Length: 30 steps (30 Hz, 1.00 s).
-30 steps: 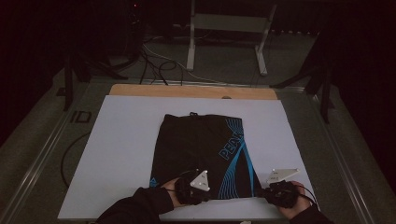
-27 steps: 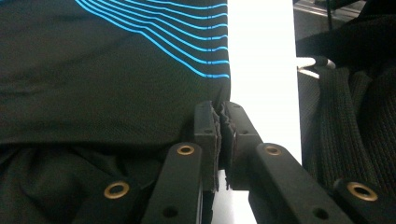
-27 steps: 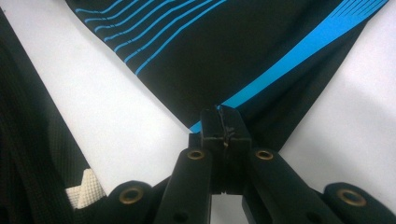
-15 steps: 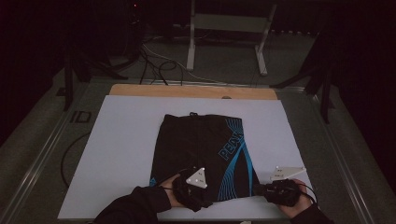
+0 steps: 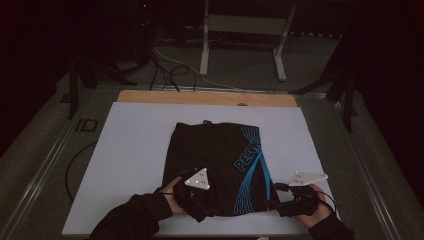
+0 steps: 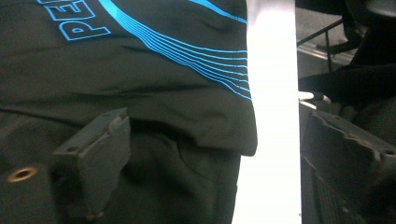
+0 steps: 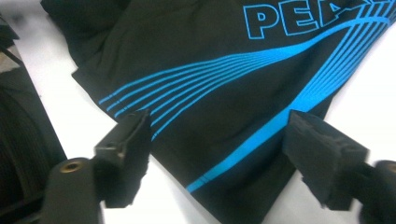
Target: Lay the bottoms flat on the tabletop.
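Your left gripper (image 6: 210, 154) has just been opening its jaws; they now stand wide with nothing pinched, one jaw over the cloth and one over the white board. Your right gripper (image 7: 229, 158) has just been opening too, and its jaws stand apart above the hem without pressing it. The folded black garment with blue stripes and blue letters (image 5: 220, 165) lies flat in the middle of the white table top (image 5: 130, 150). Its long axis runs away from you. Its near edge lies just before both grippers: the left at the near left corner, the right at the near right corner. Both are about equally near.
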{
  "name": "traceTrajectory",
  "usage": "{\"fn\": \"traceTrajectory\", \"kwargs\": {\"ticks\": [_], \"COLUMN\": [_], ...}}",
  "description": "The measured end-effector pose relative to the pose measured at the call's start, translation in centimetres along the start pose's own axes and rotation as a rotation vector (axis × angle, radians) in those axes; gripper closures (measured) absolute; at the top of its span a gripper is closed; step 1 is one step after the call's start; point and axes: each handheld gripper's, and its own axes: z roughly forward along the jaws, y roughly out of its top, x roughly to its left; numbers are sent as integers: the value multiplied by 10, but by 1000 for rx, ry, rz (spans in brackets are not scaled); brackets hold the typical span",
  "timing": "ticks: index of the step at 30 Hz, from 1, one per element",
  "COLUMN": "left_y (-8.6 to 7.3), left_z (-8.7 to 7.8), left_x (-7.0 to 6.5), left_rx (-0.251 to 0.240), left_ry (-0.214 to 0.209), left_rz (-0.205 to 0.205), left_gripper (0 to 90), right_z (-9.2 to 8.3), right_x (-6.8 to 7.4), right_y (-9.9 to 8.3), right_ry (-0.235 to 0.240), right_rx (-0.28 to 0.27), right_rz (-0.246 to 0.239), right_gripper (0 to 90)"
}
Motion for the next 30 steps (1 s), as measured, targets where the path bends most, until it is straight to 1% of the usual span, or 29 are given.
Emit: {"fn": "traceTrajectory", "kwargs": {"ticks": [1, 2, 3, 4, 5, 6, 7, 8, 9, 10, 11, 12, 13, 14, 15, 18, 19, 20, 21, 24, 25, 29, 30], "left_y": [-1, -2, -3, -3, -4, -5, -5, -7, -8, -9, -10, -11, -11, -12, -13, -16, -16, -18, -18, -20, -20, -23, -24], "left_z": [-2, -5, -7, -7, -12, -14, -14, -19, -21, -23, -24, -26, -28, -30, -32, -40, -40, -46, -49, -56, -58, -66, -67], "left_x": [2, 3, 4, 4, 7, 8, 8, 10, 11, 13, 14, 15, 16, 18, 20, 25, 25, 29, 31, 36, 39, 47, 50], "left_rx": [0, 0, -2, -2, -2, -5, -5, -8, -11, -12, -16, -19, -20, -19, -21, -36, -36, -47, -49, -62, -64, -77, -80], "left_ry": [-5, -7, 3, 3, 13, 19, 19, 27, 34, 36, 40, 49, 54, 64, 74, 99, 99, 120, 127, 150, 155, 194, 206], "left_rz": [-6, -11, -14, -14, -21, -24, -24, -33, -37, -41, -46, -48, -55, -56, -62, -83, -83, -95, -100, -116, -121, -146, -151], "left_gripper": [41, 23, 20, 19, 19, 18, 18, 18, 18, 18, 18, 18, 18, 18, 18, 18, 18, 18, 18, 18, 18, 18, 18], "right_z": [0, 0, 0, 0, 1, 1, 1, 2, 3, 3, 4, 4, 5, 6, 6, 9, 9, 10, 13, 16, 17, 19, 20], "right_x": [-1, -1, -1, -1, 0, -1, -1, 0, 0, -2, -1, -1, -1, -2, -1, -3, -3, -4, -4, -7, -7, -12, -14], "right_y": [1, 2, 3, 4, 5, 6, 6, 8, 10, 11, 12, 14, 15, 16, 18, 23, 23, 25, 29, 34, 36, 43, 46], "right_ry": [2, 11, 4, 0, -5, -4, -4, 3, 5, 6, 12, 7, 13, 13, 12, 14, 14, 9, 2, -4, -9, -12, -15], "right_rx": [7, 2, -4, -6, -10, -10, -10, -11, -21, -19, -27, -30, -30, -31, -34, -53, -53, -56, -54, -60, -69, -108, -111], "right_rz": [-18, -18, -11, -9, -4, -15, -15, -12, -15, -40, -22, -31, -39, -52, -54, -76, -76, -82, -97, -108, -104, -91, -98], "right_gripper": [163, 140, 143, 138, 137, 134, 134, 125, 120, 119, 115, 109, 109, 110, 117, 128, 128, 128, 128, 127, 127, 122, 123]}}
